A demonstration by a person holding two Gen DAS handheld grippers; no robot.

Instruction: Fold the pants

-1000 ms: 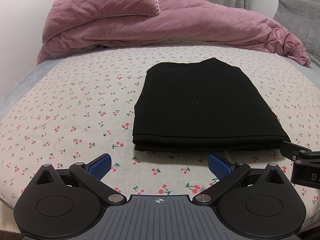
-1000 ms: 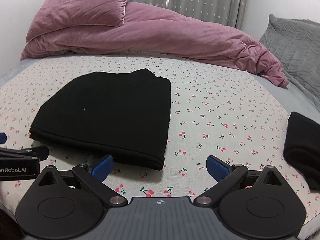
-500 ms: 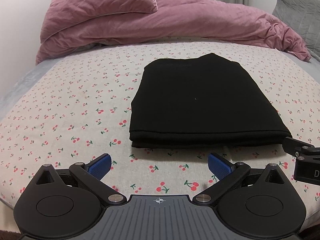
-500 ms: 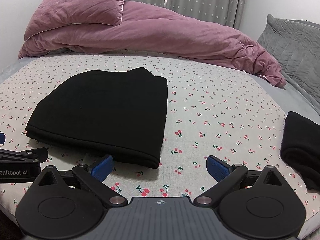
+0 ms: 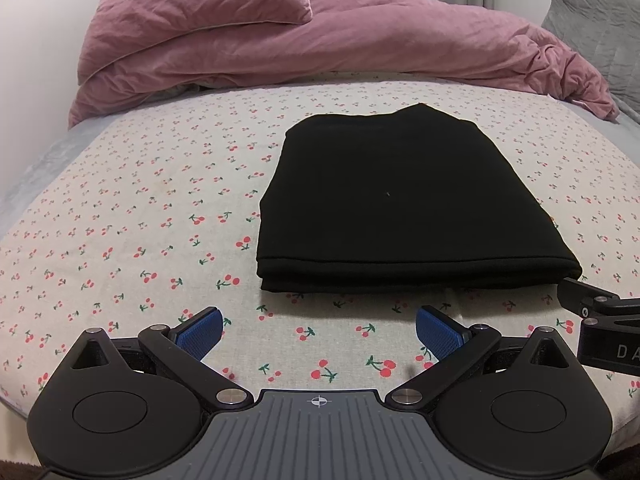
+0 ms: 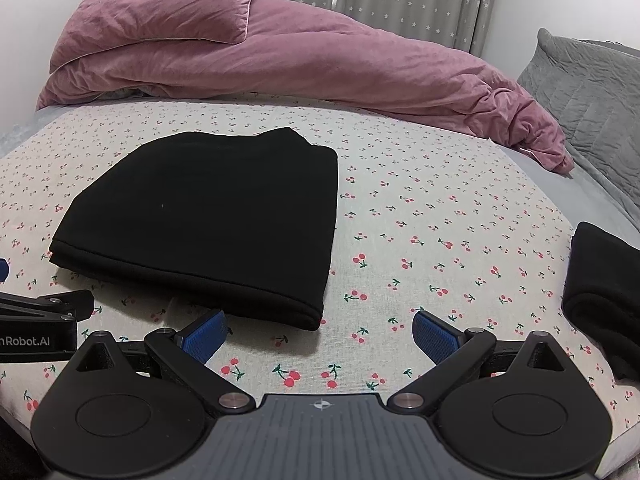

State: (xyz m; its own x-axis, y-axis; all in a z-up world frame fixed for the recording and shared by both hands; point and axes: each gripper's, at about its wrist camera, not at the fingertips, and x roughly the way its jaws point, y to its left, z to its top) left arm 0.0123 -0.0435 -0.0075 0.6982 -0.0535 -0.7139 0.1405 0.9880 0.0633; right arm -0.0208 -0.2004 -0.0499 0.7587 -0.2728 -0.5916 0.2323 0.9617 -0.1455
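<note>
We see the pants [image 5: 392,208] folded to a flat black stack on the bed [image 5: 120,240], just in front of both tools. Left tool [image 5: 319,330] & right tool [image 6: 320,330] are spread wide, holding nothing. Fabric looks soft, thick, light; we would pinch near-edge corners thru all layers

The folded pants [image 5: 392,208] lie on the bed [image 5: 132,236], just ahead of the left hand-held gripper [image 5: 318,330] and the right hand-held gripper [image 6: 320,334], with a duvet [image 6: 320,68] and pillow [image 6: 160,8] behind and a second folded garment [image 6: 604,280] to the right.
</note>
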